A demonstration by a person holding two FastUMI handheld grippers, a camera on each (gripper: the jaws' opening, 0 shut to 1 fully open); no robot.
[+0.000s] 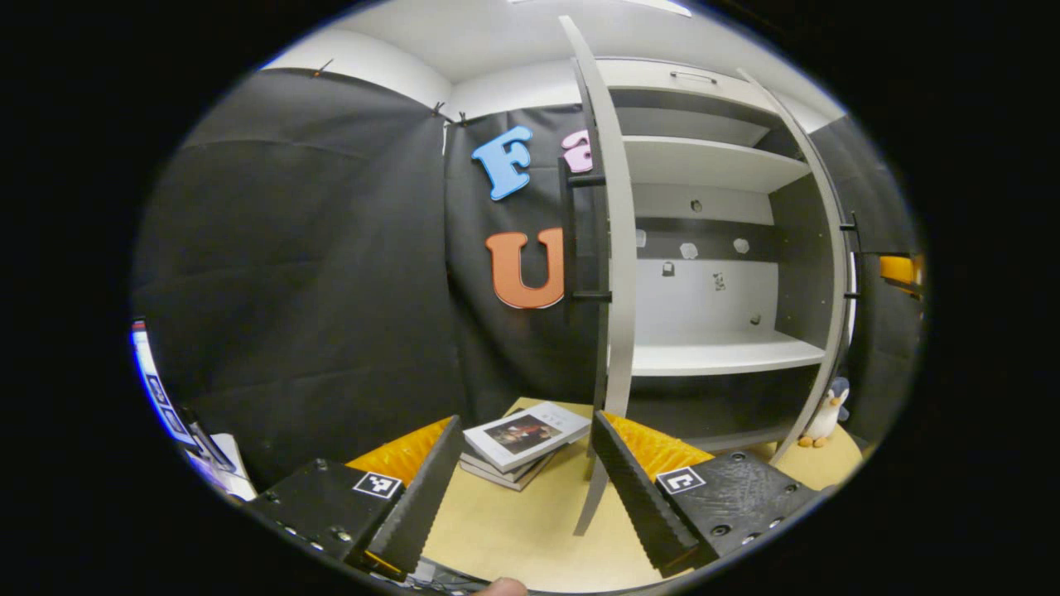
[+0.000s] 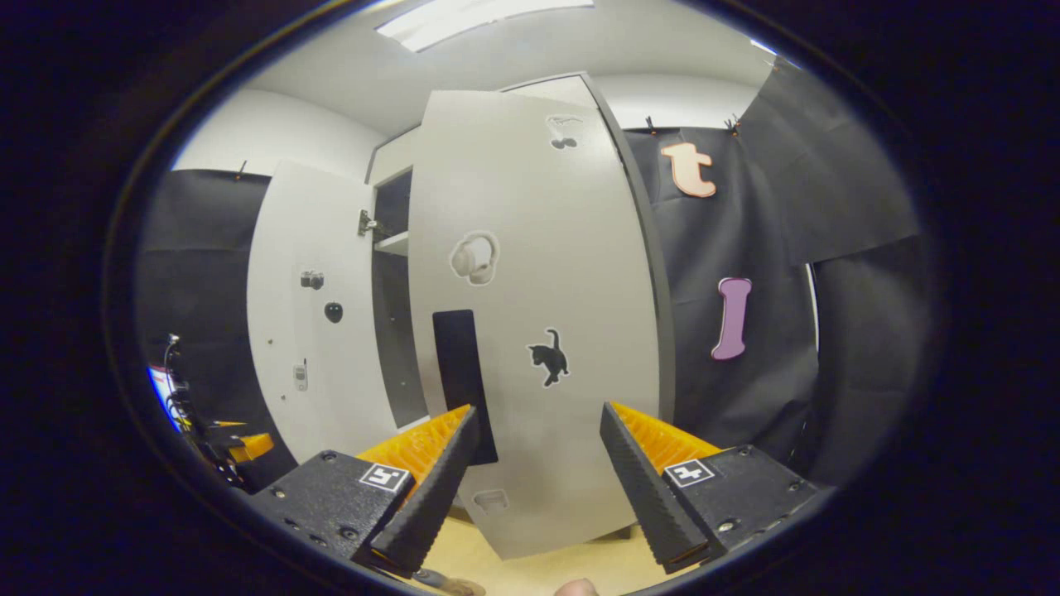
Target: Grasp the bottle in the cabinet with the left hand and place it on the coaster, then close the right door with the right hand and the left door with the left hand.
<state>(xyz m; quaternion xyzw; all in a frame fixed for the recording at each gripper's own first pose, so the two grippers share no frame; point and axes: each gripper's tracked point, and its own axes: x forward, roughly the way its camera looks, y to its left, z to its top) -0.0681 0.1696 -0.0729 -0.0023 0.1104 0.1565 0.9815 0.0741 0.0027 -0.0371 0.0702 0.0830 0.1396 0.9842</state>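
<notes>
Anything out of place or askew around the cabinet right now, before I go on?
Nothing looks damaged or spilled. Both cabinet doors stand open: the left door edge-on in the left gripper view, the right door in front of the right gripper. The stack of books on the table is slightly fanned, not squared.

Matt cabinet doors (image 2: 538, 331); glossy book cover (image 1: 526, 432)
</notes>
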